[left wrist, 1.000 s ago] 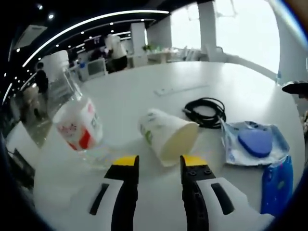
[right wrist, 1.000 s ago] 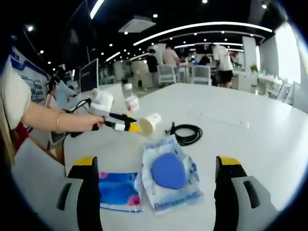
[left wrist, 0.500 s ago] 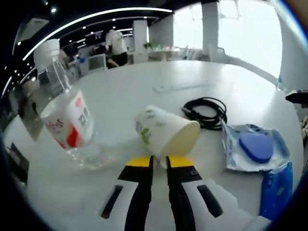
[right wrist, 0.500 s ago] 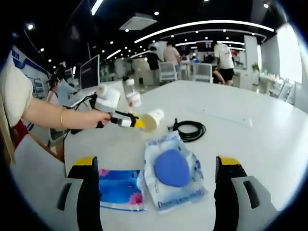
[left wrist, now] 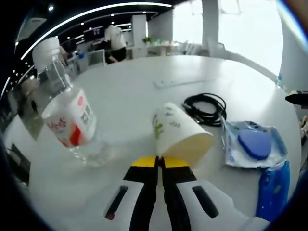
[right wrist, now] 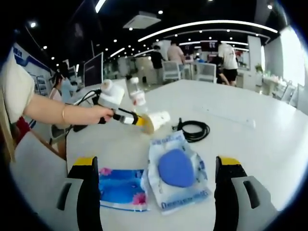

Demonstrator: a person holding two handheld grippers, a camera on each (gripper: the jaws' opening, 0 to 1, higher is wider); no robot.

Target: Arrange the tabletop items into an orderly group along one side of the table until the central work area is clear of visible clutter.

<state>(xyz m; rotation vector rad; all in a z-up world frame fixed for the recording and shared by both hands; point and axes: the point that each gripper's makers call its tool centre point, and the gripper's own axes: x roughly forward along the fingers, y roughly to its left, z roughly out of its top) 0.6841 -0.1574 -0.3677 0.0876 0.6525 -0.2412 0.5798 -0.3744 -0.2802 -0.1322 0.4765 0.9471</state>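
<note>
With jaws pressed nearly together on the rim of the paper cup point(left wrist: 180, 137), clamps the left gripper point(left wrist: 159, 161), yellow tips pinching the cup's lip at the near edge. Lies tilted, that cup, mouth turned toward the camera and down to the right, printed green leaves on its side, base pointing away over the white tabletop point(left wrist: 130, 91). Just left of the paper cup, stands a clear plastic bottle point(left wrist: 65, 108) with a white cap and a red and white label, leaning in the fisheye. Beyond the paper cup to the right, a coiled black cable point(left wrist: 204, 108); farther right of the cup, a clear packet holding a blue pad point(left wrist: 255, 143), and nearer the camera a blue printed pouch point(left wrist: 273, 185). Behind the cable, a flat white strip on the tabletop.

Seen from the right gripper view, spreads wide the right gripper point(right wrist: 159, 166), jaws far apart at the bottom corners, grasping nothing, touching nothing. Between those jaws, on the tabletop point(right wrist: 250, 130), the blue pad packet point(right wrist: 177, 168) and, touching it on the left, the blue pouch point(right wrist: 120, 186). Beyond the packet, the paper cup point(right wrist: 156, 120) held at the left gripper point(right wrist: 139, 121) tip by a hand point(right wrist: 94, 115), with the black cable point(right wrist: 194, 130) just right of the cup and the bottle point(right wrist: 136, 96) behind it.
</note>
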